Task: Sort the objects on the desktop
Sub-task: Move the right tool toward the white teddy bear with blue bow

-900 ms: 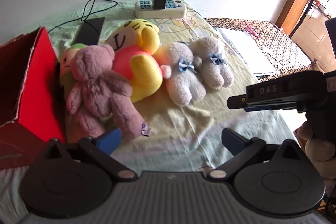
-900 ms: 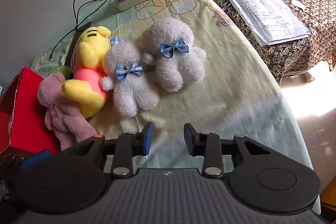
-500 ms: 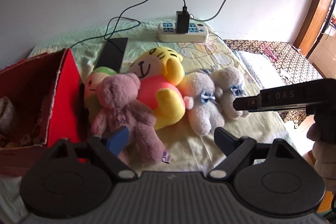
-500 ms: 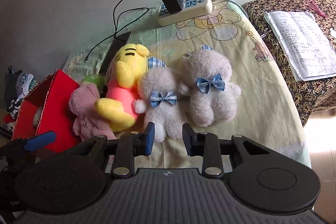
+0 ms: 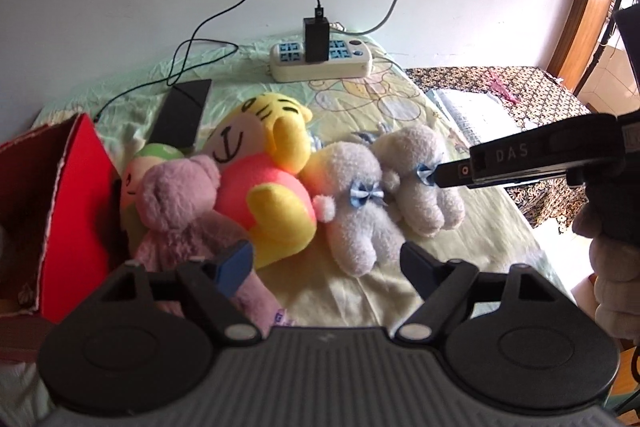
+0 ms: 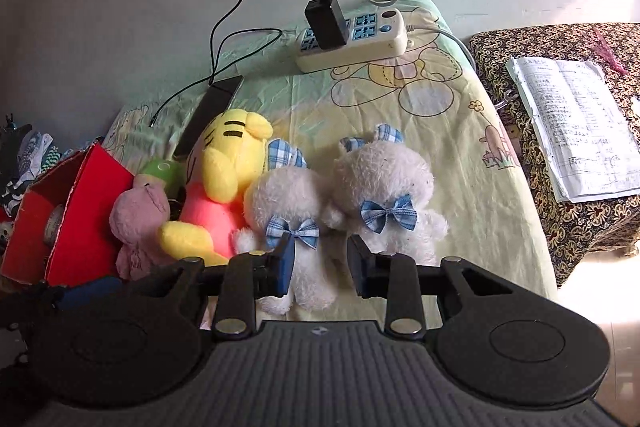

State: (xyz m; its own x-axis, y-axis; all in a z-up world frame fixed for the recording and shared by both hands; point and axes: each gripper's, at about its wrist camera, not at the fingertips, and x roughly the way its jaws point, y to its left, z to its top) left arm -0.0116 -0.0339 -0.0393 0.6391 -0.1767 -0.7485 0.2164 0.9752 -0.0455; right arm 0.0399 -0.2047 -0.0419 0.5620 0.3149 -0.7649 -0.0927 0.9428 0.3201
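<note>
The left tool [image 5: 326, 263] hangs low over the near edge of the tabletop [image 5: 400, 291], its two fingers standing wide with nothing between them; at ten o'clock of it lies the pink bear [image 5: 180, 207], whose legs run down behind the tool's left finger, though contact is impossible to call from here; at nine o'clock stands the red box [image 5: 76, 211], open at the top, just beside the bear. The right tool [image 6: 320, 263] hovers with its fingers narrow and empty; the white bear [image 6: 288, 223] with the blue checked bow lies right past the tips, its lower body showing in the gap; whether the pads touch the fur cannot be told. At one o'clock of that bear sits a second white bear [image 6: 384, 195], shoulder to shoulder with it; at ten o'clock sprawls the yellow plush [image 6: 228, 179] in its pink shirt, pressed against the first white bear; a green plush [image 6: 160, 169] peeks out behind the pink one. Farther off at eleven o'clock lies a dark phone [image 6: 210, 113] with a black cable; at twelve o'clock, against the wall, rests the power strip [image 6: 352, 39] with a black charger [image 6: 326, 21] plugged in; well out at two o'clock an open notebook [image 6: 576, 123] lies on a patterned cloth [image 6: 568, 227].
</note>
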